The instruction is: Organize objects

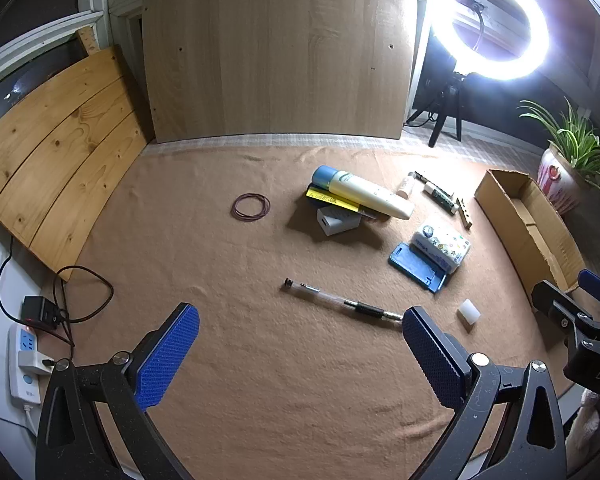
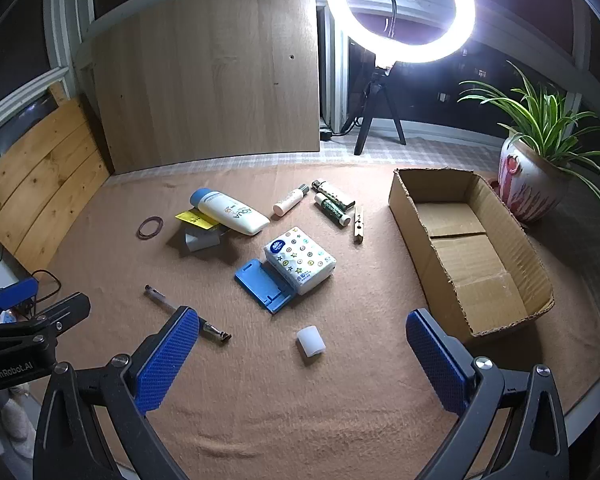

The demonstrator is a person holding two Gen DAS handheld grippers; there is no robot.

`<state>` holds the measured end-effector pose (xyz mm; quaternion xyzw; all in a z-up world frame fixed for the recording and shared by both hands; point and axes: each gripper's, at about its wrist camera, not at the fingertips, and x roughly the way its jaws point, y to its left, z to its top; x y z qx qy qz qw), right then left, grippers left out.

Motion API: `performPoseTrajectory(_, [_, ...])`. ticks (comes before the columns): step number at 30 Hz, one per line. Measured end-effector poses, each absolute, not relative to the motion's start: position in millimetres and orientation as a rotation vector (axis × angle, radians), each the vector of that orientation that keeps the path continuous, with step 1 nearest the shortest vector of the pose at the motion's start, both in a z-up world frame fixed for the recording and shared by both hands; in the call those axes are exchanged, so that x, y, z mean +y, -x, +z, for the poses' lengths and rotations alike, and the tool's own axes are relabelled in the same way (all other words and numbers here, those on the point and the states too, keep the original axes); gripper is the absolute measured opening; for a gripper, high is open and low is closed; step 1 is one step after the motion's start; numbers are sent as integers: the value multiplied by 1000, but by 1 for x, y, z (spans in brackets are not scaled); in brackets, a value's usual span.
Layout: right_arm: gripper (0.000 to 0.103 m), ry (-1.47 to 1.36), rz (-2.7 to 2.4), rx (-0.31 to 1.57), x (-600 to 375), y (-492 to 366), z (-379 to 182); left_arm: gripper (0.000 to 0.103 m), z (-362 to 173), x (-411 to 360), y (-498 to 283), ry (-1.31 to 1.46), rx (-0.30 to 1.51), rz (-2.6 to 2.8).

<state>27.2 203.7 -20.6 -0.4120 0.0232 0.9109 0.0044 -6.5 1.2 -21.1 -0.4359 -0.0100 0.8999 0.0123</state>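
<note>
Two grippers hang over the tan-covered tabletop (image 2: pixel 300 420), both with their blue-padded jaws spread wide and nothing between them. The left gripper (image 1: pixel 300 324) sits above bare cloth, its right pad close to the tip of the one clear pen (image 1: pixel 340 300). The right gripper (image 2: pixel 302 328) has the one small white block (image 2: pixel 311 341) lying on the cloth just ahead of the gap between its pads.

Farther out lie one blue phone stand (image 2: pixel 262 286) with one patterned tissue pack (image 2: pixel 300 258) resting on its far edge. Beyond them a pile holds one white bottle with a blue cap (image 2: pixel 228 210), lying tilted on one yellow card (image 2: pixel 194 218) and one grey box (image 2: pixel 202 238). To the left of the pile is one loop of dark rubber bands (image 2: pixel 150 227); how many bands cannot be told. To the right lie three small tubes: a white one (image 2: pixel 290 200), a green-labelled one (image 2: pixel 332 209) and a third (image 2: pixel 334 194) behind it, with one wooden clothespin (image 2: pixel 358 224) just beside them.

One open cardboard box (image 2: pixel 416 196) stands at the right with nothing in it. Behind are one potted plant (image 2: pixel 528 176), one ring light (image 2: pixel 400 14) and one upright wooden panel (image 2: pixel 208 72).

Only the right wrist view looks fully into the box. Only the left wrist view shows the one white power strip (image 1: pixel 24 360) and its black adapter (image 1: pixel 40 312) at the tabletop's left edge.
</note>
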Motion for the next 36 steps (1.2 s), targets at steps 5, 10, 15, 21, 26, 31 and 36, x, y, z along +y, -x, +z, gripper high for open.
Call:
performPoseTrajectory(5, [103, 1298, 2852, 78, 205, -27, -22, 103, -22, 3, 6, 1359, -29, 2807])
performPoseTrajectory(10, [103, 1298, 2852, 79, 205, -27, -22, 103, -23, 4, 5, 1358, -27, 2807])
performPoseTrajectory(15, [103, 1295, 2852, 82, 205, -28, -22, 103, -24, 5, 2, 1354, -23, 2807])
performPoseTrajectory(21, [103, 1297, 2853, 87, 206, -29, -23, 103, -24, 6, 2, 1355, -22, 2807])
performPoseTrajectory(26, [103, 1301, 2854, 87, 206, -28, -23, 103, -24, 6, 2, 1357, -21, 2804])
performPoseTrajectory(31, [103, 1307, 2856, 84, 207, -24, -24, 103, -24, 9, 2, 1359, -20, 2805])
performPoseTrajectory(36, [103, 1315, 2857, 82, 210, -20, -25, 103, -26, 14, 5, 1364, -9, 2801])
